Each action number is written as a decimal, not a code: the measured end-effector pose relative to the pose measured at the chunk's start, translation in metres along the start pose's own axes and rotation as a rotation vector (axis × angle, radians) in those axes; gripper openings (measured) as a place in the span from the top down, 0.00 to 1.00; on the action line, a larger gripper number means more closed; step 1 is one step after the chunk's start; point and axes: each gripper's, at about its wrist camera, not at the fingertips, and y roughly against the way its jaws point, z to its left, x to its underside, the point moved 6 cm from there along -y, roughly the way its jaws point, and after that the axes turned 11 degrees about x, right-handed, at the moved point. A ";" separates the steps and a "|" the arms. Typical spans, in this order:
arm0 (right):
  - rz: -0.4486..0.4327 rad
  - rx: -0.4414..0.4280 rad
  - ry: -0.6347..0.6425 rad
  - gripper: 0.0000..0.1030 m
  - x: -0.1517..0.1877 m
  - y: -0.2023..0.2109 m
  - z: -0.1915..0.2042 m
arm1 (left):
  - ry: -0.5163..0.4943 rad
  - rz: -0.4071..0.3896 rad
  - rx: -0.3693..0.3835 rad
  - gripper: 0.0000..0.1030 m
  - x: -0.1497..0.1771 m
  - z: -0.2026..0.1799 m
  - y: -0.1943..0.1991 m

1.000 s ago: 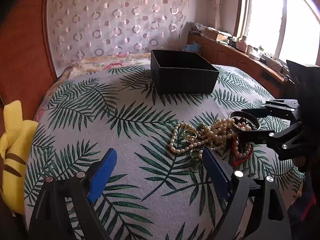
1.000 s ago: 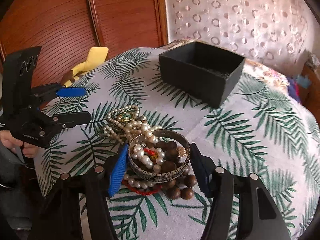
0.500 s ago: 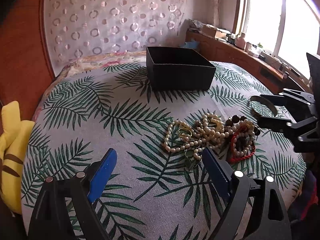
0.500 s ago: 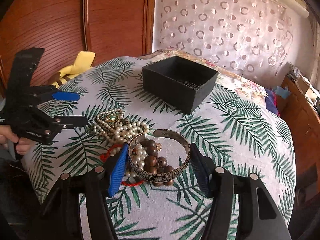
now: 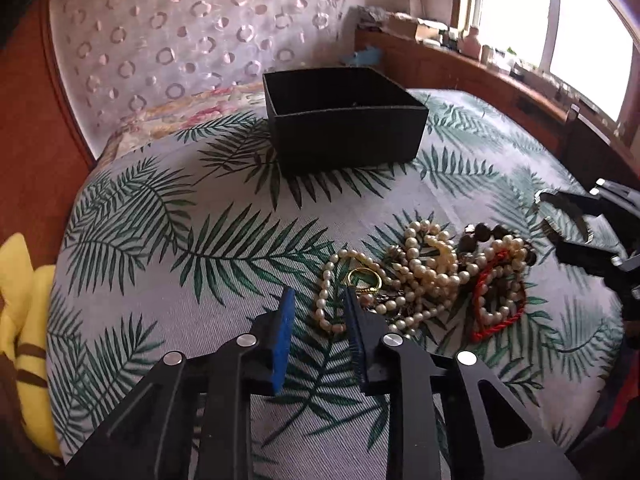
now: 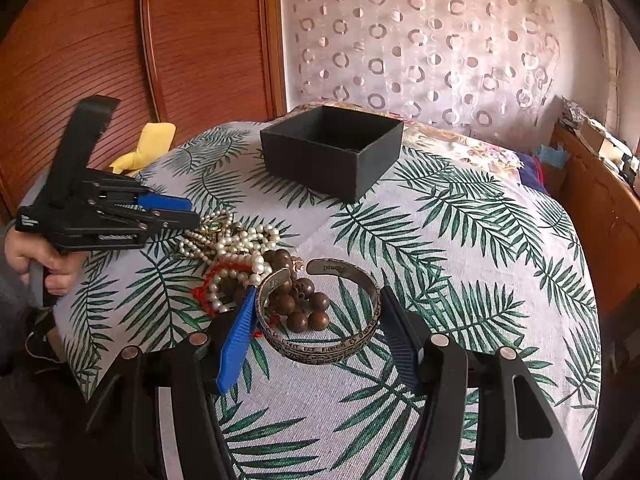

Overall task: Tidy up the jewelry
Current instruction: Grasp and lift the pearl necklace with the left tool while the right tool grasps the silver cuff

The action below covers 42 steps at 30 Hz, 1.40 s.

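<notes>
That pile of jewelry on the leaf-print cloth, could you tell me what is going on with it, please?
A person is sorting it with a handheld gripper in each hand. The right gripper is clamped on an engraved metal cuff bangle, lifted clear of the heap. The left gripper has its fingers partly open around a pearl strand at the heap's edge. Pearls, brown wooden beads and a red cord bracelet lie tangled on the cloth. Nothing shows inside the black box behind.
</notes>
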 end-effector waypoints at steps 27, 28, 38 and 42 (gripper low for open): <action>-0.048 -0.017 0.025 0.39 -0.024 0.015 0.011 | -0.052 -0.240 0.079 0.97 -0.062 -0.031 0.083; -0.053 -0.017 0.027 0.39 -0.026 0.016 0.012 | -0.056 -0.252 0.079 0.97 -0.065 -0.033 0.088; -0.096 -0.017 0.040 0.39 -0.047 0.027 0.015 | -0.100 -0.346 0.077 0.97 -0.095 -0.050 0.125; -0.107 -0.015 0.044 0.39 -0.053 0.028 0.016 | -0.109 -0.370 0.069 0.97 -0.106 -0.053 0.135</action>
